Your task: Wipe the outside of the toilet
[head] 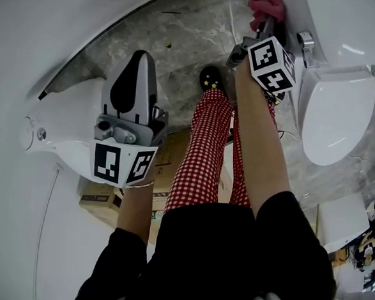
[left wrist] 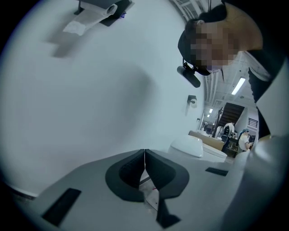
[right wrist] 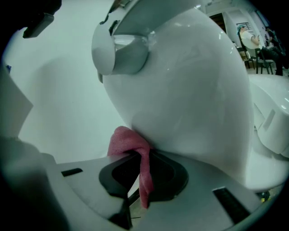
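- Toilet [right wrist: 189, 90]: in the right gripper view its outer shell is seen as a smooth, glossy white bulge with soft reflections, and a seat rim is seen at its upper left. In the head view the toilet [head: 331, 21] stands at the upper right, and only its top surfaces are shown there.
- Pink cloth [right wrist: 128, 144]: a nubby, towel-like texture is noted. It is bunched at the jaw tips and pressed against the underside of the shell's curve, with a strip hanging down between the jaws. In the head view only a small wad of the pink cloth [head: 268, 7] is seen, beside the white porcelain.
- Right gripper [right wrist: 143, 155]: the jaws are closed on the cloth. The clamp itself is not shown in the head view, where the right gripper [head: 263, 29] is mostly covered by its marker cube [head: 270, 63].
- Left gripper [left wrist: 144, 151]: the dark, matte jaw pads are brought together at the tips, with nothing held. It is aimed at a plain white wall [left wrist: 90, 99], and is held well apart from the toilet; the left gripper [head: 141, 54] is seen at left in the head view.
- Surroundings: a grey marbled floor [head: 196, 25], red-and-white checked trousers [head: 203, 147] and a cardboard box [head: 100, 201] are recorded in the head view only.
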The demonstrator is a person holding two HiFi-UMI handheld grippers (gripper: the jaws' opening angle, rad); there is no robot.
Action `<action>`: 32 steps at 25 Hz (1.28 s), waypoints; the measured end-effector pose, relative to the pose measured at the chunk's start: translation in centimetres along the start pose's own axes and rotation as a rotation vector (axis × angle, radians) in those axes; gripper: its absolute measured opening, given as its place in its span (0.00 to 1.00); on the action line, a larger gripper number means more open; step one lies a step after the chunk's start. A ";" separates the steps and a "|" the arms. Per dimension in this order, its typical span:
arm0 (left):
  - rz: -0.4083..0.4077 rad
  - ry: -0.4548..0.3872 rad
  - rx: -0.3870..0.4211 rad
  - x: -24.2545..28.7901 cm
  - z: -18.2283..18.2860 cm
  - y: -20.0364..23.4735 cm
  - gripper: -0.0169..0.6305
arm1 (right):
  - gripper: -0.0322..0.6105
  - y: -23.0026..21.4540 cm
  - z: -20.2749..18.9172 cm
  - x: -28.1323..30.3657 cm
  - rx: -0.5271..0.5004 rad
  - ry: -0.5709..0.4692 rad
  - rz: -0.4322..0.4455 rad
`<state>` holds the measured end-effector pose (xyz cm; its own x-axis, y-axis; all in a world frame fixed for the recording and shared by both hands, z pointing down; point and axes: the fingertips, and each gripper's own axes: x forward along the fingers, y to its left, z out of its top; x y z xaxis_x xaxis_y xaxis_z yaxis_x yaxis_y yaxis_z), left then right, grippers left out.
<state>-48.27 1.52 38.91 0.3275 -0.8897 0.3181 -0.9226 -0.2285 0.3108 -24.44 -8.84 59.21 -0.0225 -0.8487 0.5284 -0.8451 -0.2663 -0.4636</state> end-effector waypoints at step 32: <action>-0.069 -0.090 0.094 -0.2 4.5 -14.6 0.04 | 0.14 7.3 17.4 -20.7 -0.546 -0.078 0.773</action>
<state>-35.78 3.24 30.33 0.3752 -0.9014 0.2161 -0.9150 -0.3228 0.2422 -20.84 -1.21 32.52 -0.6608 -0.7341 0.1565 -0.7448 0.6154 -0.2581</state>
